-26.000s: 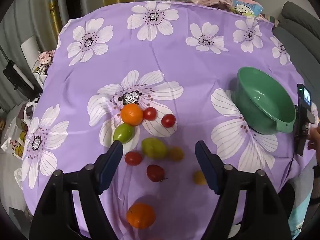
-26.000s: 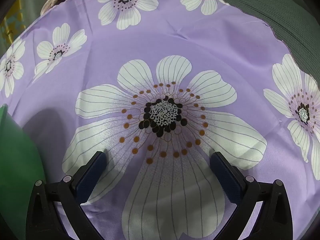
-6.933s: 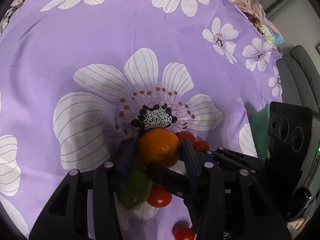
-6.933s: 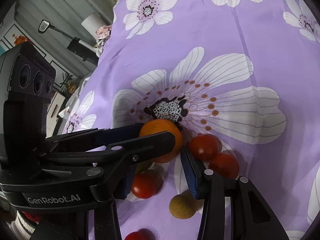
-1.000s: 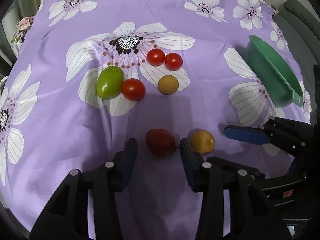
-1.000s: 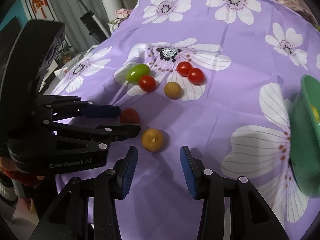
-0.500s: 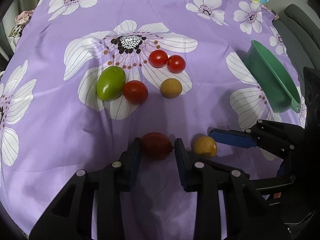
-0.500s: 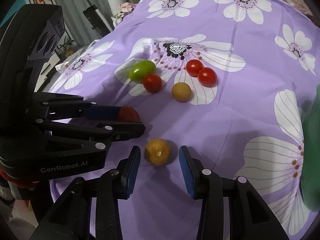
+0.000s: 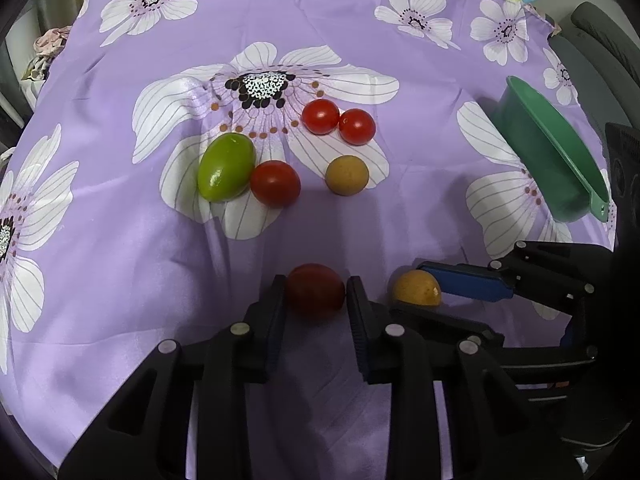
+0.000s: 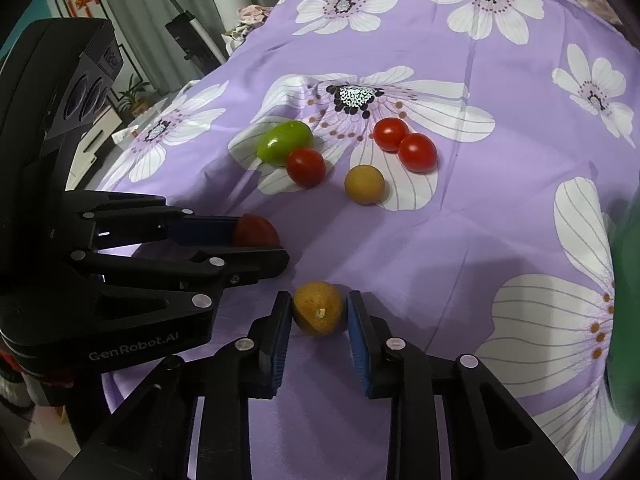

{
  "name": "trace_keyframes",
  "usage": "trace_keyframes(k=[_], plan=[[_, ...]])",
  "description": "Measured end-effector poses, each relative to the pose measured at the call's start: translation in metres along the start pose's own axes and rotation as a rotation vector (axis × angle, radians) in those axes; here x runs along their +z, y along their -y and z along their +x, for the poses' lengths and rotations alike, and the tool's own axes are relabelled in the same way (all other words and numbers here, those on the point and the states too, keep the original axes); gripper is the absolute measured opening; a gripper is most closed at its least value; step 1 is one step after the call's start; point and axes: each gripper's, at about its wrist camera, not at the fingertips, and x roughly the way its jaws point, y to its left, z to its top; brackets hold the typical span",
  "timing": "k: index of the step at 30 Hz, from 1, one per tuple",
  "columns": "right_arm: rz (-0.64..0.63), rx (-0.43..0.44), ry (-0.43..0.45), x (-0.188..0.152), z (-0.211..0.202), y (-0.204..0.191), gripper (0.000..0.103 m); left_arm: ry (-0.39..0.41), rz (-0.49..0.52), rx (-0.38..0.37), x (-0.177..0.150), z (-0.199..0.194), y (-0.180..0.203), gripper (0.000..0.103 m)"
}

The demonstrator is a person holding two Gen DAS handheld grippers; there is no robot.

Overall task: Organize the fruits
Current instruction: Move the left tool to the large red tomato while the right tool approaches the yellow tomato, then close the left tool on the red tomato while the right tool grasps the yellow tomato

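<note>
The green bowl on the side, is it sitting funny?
Yes. The green bowl looks tipped, its opening turned sideways toward the fruit instead of facing up. I cannot tell what props it.

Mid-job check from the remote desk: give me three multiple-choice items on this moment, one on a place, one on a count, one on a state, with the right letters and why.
1. Where is the green bowl in the left wrist view?
A. far right of the cloth
B. centre, among the fruit
C. far left edge

2. How many loose fruits lie beyond the two grippers?
A. three
B. five
C. seven

3. What is the left gripper doing?
A. wide open over bare cloth
B. closed on the dark red tomato
C. holding the green fruit

Answers: 1 A, the bowl sits tilted at the right edge. 2 B, the green fruit, three red tomatoes and a tan fruit. 3 B, both pads press the tomato's sides, while the right gripper brackets the yellow-orange fruit.
</note>
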Motion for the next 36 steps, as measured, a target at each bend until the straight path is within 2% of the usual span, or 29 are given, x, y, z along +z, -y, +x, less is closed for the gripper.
trace_keyframes(k=[21, 36], plan=[[0.031, 0.003, 0.028, -0.003, -0.010, 0.004, 0.029, 0.005, -0.012, -0.004, -0.003, -0.005, 0.000, 0.027], [0.065, -0.016, 0.051, -0.008, -0.021, 0.008, 0.029, 0.020, 0.016, -0.006, -0.004, -0.015, 0.012, 0.027]])
